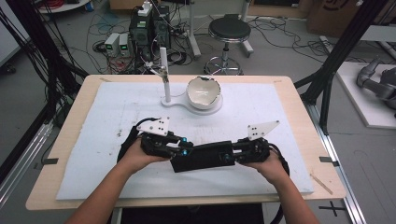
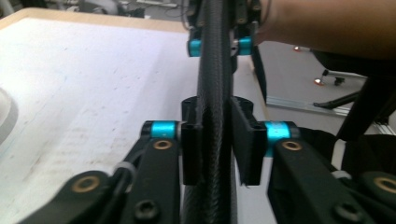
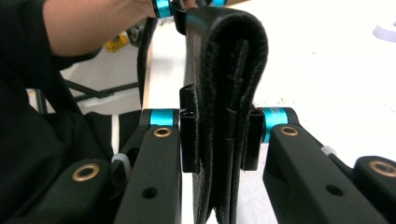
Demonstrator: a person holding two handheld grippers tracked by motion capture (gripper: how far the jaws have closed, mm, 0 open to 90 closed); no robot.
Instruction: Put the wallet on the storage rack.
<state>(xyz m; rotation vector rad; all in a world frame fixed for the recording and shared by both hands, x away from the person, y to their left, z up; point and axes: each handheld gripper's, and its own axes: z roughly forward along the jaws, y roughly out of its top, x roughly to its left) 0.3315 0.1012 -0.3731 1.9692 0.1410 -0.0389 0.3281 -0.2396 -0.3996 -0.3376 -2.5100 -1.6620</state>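
Wallet (image 1: 201, 157) hangs between the two grippers, just above the white mat (image 1: 93, 140) near the front edge of the tabletop (image 1: 60, 135). The left gripper (image 1: 186, 149) has its jaws clamped on one end, and the right gripper (image 1: 229, 156) has its jaws clamped on the other. In the right gripper view the black leather shows a folded spine with layers pressed together, so the wallet looks closed. The step in hand seems to be a two-handed hold, likely ahead of opening or placing it. The next move calls for one side to keep its grip while the other shifts. A cracked white bowl (image 1: 203, 91) on a stand (image 1: 164, 74) sits well apart, farther back.
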